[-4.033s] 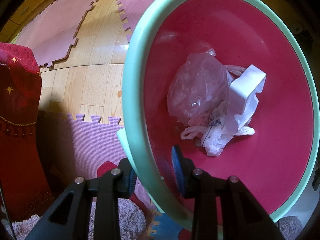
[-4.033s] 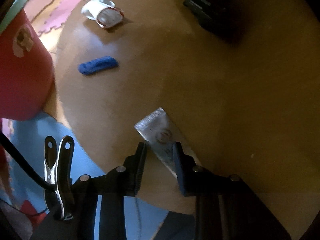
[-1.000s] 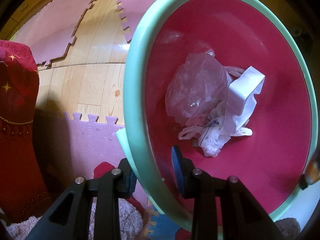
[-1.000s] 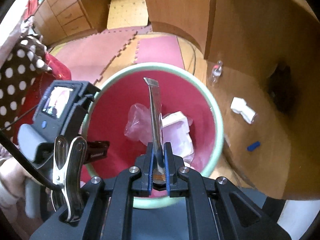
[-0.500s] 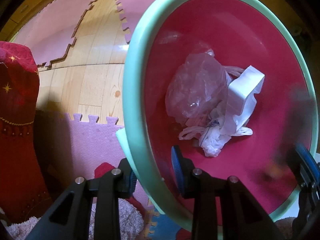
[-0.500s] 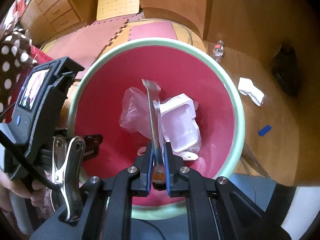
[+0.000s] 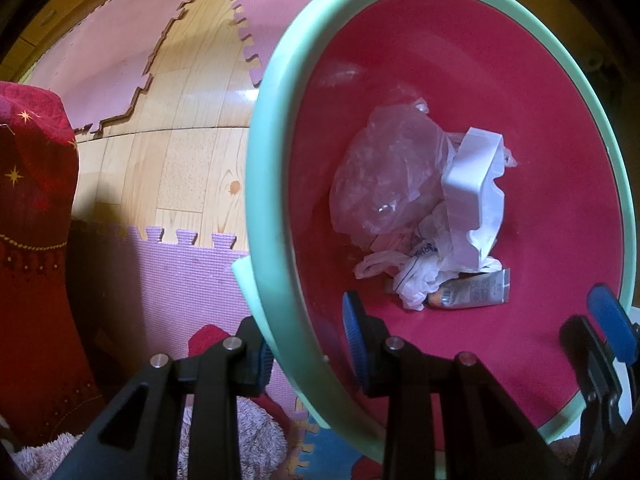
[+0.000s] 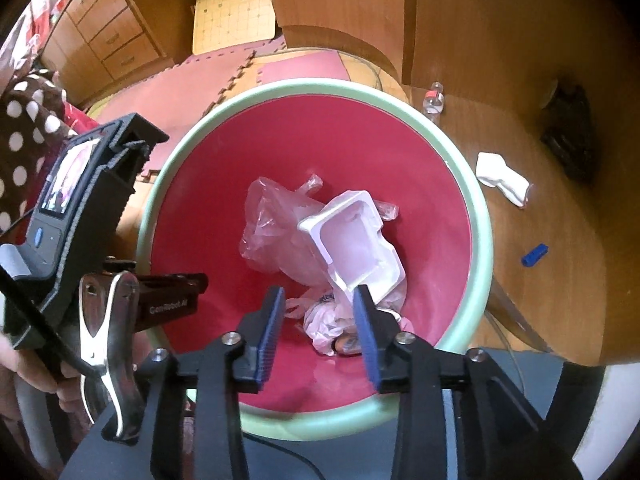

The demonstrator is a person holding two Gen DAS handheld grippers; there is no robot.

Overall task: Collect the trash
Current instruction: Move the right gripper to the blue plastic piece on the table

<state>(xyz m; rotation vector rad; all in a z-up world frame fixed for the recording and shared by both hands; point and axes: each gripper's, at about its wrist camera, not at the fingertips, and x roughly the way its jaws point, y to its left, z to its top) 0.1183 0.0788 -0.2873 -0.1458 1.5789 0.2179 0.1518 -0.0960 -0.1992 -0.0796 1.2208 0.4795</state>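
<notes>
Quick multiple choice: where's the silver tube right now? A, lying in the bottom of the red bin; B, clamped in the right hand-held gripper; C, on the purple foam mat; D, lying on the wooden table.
A: the silver tube lies on the floor of the red bin beside the crumpled white bag, while the right hand-held gripper hangs open and empty above it.

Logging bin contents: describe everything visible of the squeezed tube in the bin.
The tube is silvery and flattened, looking like soft metal or laminate, with small print on its body and an orange end toward the left. It lies flat on the red bin's bottom, nearest the camera in the pile, partly under the crumpled white plastic bag and below the white tray. No gripper touches it.
</notes>
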